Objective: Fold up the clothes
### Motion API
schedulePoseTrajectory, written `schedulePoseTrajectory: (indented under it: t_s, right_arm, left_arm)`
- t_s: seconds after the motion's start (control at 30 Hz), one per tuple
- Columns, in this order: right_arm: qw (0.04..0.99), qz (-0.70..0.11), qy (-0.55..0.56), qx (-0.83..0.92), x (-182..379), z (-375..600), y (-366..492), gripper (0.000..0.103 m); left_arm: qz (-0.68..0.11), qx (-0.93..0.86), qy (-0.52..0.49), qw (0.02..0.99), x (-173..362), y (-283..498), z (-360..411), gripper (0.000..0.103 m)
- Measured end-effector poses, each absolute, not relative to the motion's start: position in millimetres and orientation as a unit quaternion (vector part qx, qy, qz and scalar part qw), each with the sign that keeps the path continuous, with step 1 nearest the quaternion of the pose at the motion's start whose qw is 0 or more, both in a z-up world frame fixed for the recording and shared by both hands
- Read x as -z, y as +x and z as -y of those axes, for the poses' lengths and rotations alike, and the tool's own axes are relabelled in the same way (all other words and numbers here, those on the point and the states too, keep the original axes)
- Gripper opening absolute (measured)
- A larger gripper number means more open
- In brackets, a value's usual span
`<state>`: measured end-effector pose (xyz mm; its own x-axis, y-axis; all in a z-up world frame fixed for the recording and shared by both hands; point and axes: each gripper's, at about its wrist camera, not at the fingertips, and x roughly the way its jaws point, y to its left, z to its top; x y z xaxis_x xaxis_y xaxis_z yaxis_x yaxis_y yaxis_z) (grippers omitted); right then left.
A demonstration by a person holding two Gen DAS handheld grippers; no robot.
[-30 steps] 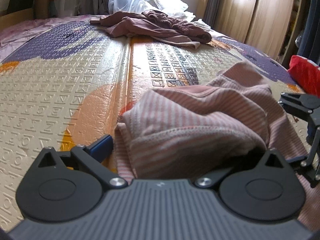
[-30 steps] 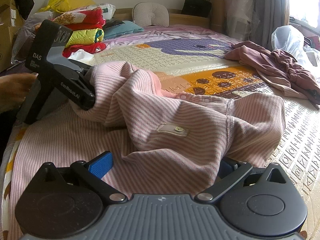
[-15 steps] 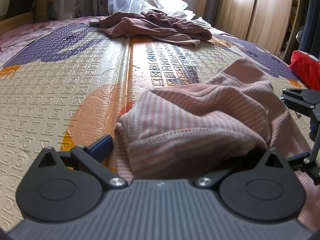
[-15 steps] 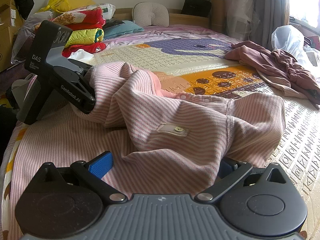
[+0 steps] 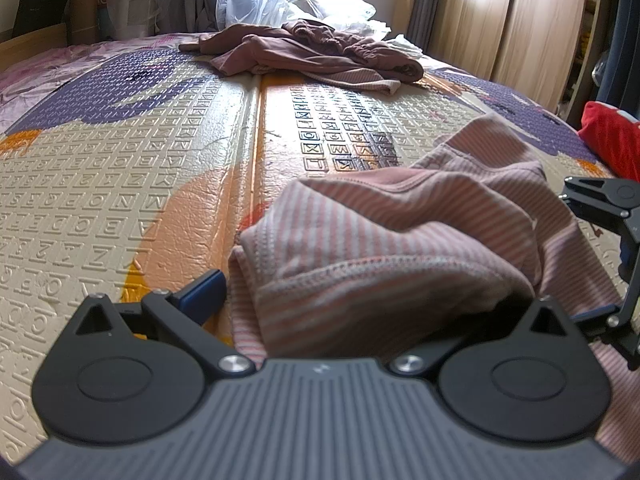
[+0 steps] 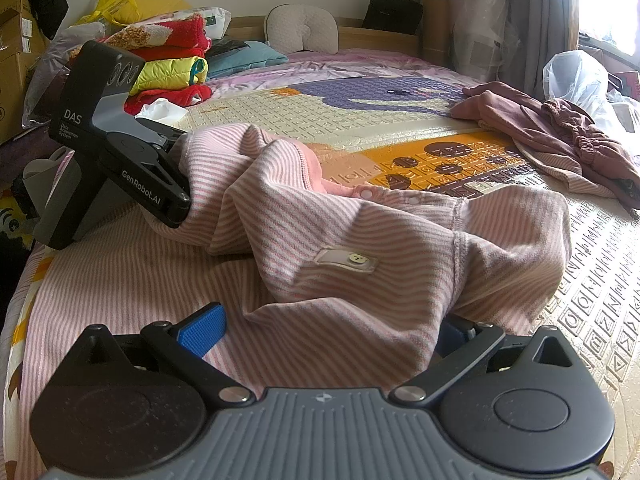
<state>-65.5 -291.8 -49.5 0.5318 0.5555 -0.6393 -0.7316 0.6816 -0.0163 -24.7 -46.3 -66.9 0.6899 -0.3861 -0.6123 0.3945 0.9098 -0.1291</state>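
We take the striped pink garment [image 6: 360, 240] as the landmark; it lies bunched on the embossed play mat [image 5: 120, 184] that covers the bed.

At the garment's left end, our left gripper [image 6: 176, 200] has fabric gathered between its fingers. Its blue pads are wide apart in the left wrist view, yet cloth fills the gap, so we cannot tell whether it is clamped. At the garment's near edge, our right gripper [image 6: 328, 328] has a raised fold draped between its pads; we cannot tell its grasp either.

Beyond the garment's right end lies a crumpled mauve garment [image 6: 560, 140], well apart from it.

Handling, as we judge it: the knit is light, soft and limp. It sags between hold points and does not keep a crease unaided. We take hold at seams or hemmed edges, such as the stitched hem [image 5: 360, 276], where the layers are thicker and slip less. The snap buttons [image 6: 364, 192] mark the front opening.
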Motion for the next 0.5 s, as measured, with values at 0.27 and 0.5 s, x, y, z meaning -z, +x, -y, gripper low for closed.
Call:
schedulePoseTrajectory:
  t_s: [0.27,0.5]
  right_arm:
    - [0.863,-0.309,-0.143,-0.373,49.5,291.7,-65.3,0.103]
    - [0.863,-0.308,-0.143,-0.373,49.4,291.7,-65.1,0.103]
  left_arm:
    - [-0.331,0.212,0.006,0.919,67.4,-25.4,46.7,0.103]
    - [-0.332,0.212,0.007,0.919,67.3,-25.9,47.2,0.103]
